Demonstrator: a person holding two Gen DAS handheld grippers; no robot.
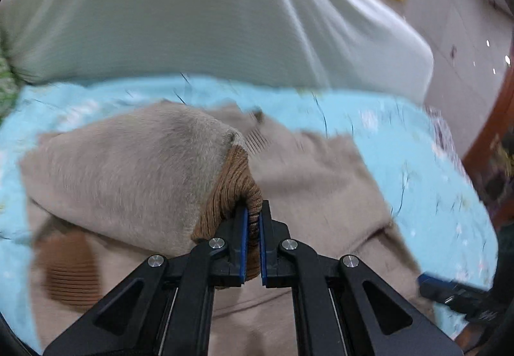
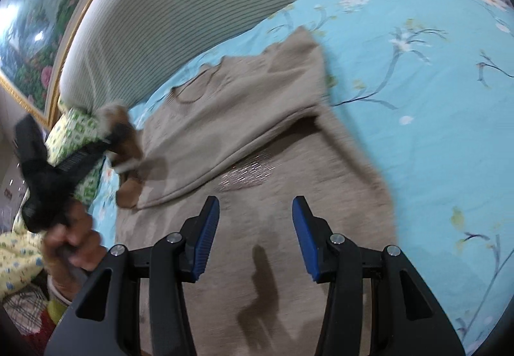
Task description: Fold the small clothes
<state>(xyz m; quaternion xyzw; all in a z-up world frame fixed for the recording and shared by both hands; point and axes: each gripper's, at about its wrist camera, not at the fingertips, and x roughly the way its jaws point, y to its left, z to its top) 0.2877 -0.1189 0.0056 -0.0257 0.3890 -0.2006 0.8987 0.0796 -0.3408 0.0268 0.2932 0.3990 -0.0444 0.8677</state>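
At the left edge of the bed (image 2: 433, 92), the left gripper (image 1: 253, 218) is clamped on the brown ribbed cuff (image 1: 237, 192) of a beige sweater (image 2: 257, 144), holding that sleeve (image 1: 128, 169) lifted over the body of the garment. The sweater lies spread on the blue flowered bedsheet, near the grey striped pillow (image 2: 180, 12) at the head of the bed, with one sleeve already laid across the chest. Further right, the right gripper (image 2: 255, 237) hangs over the lower part of the sweater with its jaws apart and nothing between them. The grip on the cuff looks narrow, so the knit could slip out, or the pull could drag the whole sweater askew and undo the fold, since nothing pins the body down. Both views are smeared by motion; the sweater's hem is cut off, and a second brown cuff (image 1: 70, 272) at the left is hard to make out.
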